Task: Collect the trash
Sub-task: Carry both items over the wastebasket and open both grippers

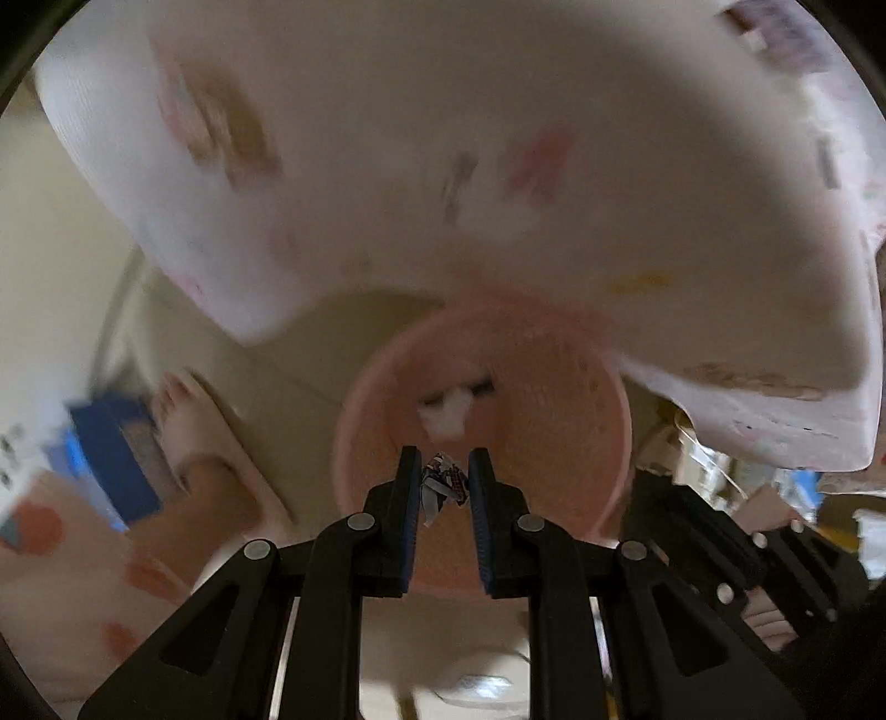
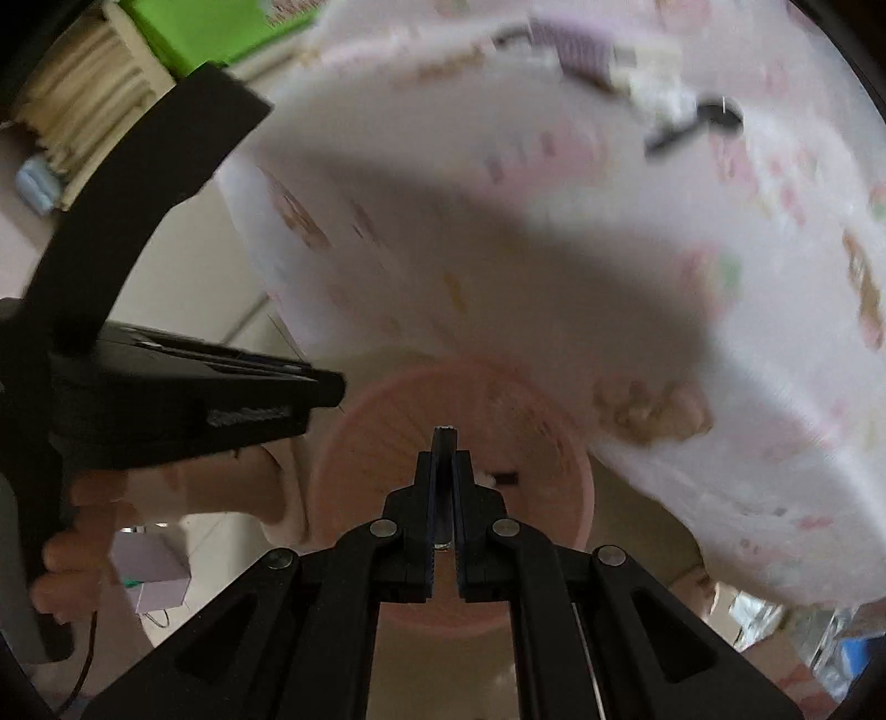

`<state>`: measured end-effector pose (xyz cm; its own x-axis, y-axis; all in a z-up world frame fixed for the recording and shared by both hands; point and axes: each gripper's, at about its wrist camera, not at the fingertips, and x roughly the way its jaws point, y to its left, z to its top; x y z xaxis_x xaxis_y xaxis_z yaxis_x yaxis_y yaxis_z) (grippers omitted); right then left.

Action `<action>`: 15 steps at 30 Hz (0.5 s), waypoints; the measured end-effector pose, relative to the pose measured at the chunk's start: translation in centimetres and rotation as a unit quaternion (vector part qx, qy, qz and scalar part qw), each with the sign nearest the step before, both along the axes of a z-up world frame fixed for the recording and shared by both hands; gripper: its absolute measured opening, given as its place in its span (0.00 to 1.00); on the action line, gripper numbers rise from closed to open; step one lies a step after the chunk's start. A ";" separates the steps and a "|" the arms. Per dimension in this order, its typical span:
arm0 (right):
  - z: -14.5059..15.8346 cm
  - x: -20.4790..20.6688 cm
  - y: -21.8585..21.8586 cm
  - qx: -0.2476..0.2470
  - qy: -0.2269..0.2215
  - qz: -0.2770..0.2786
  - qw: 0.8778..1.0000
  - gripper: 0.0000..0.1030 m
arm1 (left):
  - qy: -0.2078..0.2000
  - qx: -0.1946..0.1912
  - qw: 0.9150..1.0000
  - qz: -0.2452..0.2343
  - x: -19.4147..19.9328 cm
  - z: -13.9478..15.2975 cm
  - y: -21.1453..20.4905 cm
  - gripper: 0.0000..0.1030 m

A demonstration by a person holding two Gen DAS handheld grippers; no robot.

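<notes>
A pink round bin (image 1: pixel 554 410) stands on the floor under the table edge, with a white crumpled tissue (image 1: pixel 446 415) inside. My left gripper (image 1: pixel 441 471) hangs over the bin's near rim, its jaws partly apart, with a small crumpled printed wrapper (image 1: pixel 441 487) between the pads; it looks loose. My right gripper (image 2: pixel 444 437) is over the same bin (image 2: pixel 520 443), its fingers pressed together on a thin dark piece I cannot identify. The left gripper body (image 2: pixel 183 404) and the hand holding it show at the left of the right wrist view.
A table with a pink-white patterned cloth (image 1: pixel 443 166) overhangs the bin. A foot in a slipper (image 1: pixel 199 437) stands left of the bin, next to a blue box (image 1: pixel 111 448). On the tabletop lie a black object (image 2: pixel 692 124) and a purple packet (image 2: pixel 576 52).
</notes>
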<state>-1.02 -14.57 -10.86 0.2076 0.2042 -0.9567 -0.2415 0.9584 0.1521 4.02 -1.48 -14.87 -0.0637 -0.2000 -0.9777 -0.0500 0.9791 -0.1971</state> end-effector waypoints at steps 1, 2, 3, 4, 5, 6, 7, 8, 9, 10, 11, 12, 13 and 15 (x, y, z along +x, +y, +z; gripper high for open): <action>-0.7 0.1 -0.1 0.000 0.011 -0.001 1.000 0.06 | 0.006 0.005 1.000 -0.002 0.0 -0.7 0.0 0.16; -1.6 0.3 -0.3 0.000 0.023 -0.004 1.000 0.06 | 0.008 0.015 1.000 -0.004 0.1 -1.4 0.0 0.16; -2.5 0.4 -0.6 0.002 0.032 -0.006 0.999 0.06 | 0.013 0.017 1.000 -0.004 0.2 -2.0 0.0 0.16; -3.3 0.4 -0.8 0.004 0.041 -0.007 0.999 0.06 | 0.020 0.008 1.000 0.000 0.4 -2.7 0.1 0.16; -4.3 0.4 -0.9 0.003 0.053 -0.007 0.999 0.06 | 0.030 -0.002 1.000 0.005 0.4 -3.4 0.2 0.16; -5.0 0.3 -1.0 -0.002 0.059 -0.006 0.998 0.06 | 0.038 -0.006 0.999 0.006 0.4 -4.1 0.1 0.16; -5.6 0.3 -1.0 -0.008 0.064 -0.005 0.998 0.06 | 0.046 -0.006 0.999 0.003 0.3 -4.8 -0.1 0.16; -6.4 0.2 -1.2 -0.012 0.073 -0.006 0.997 0.06 | 0.053 -0.007 0.999 0.001 0.1 -5.4 -0.3 0.16; -6.9 0.2 -1.2 -0.010 0.082 -0.006 0.997 0.06 | 0.062 -0.013 0.998 0.003 -0.1 -5.9 -0.3 0.16; -7.4 0.1 -1.6 -0.009 0.092 -0.008 0.996 0.06 | 0.070 -0.021 0.997 0.006 -0.2 -6.2 -0.4 0.16; -7.8 0.0 -1.8 -0.011 0.101 -0.009 0.995 0.06 | 0.075 -0.027 0.997 0.010 -0.4 -6.6 -0.4 0.16; -8.0 -0.1 -1.9 -0.016 0.102 -0.009 0.995 0.06 | 0.078 -0.027 0.997 0.009 -0.7 -6.7 -0.5 0.16; -8.0 -0.1 -1.9 -0.018 0.101 -0.008 0.995 0.06 | 0.079 -0.025 0.997 0.004 -0.8 -6.7 -0.6 0.16; -7.8 0.3 -1.9 -0.019 0.099 -0.001 0.995 0.06 | 0.077 -0.020 0.997 -0.006 -1.0 -6.8 -1.0 0.16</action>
<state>-0.75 -16.46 -18.65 0.0145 0.1674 -0.9858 -0.2078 0.9649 0.1608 2.97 -2.43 -21.63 -0.2155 -0.2365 -0.9474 -0.0708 0.9715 -0.2264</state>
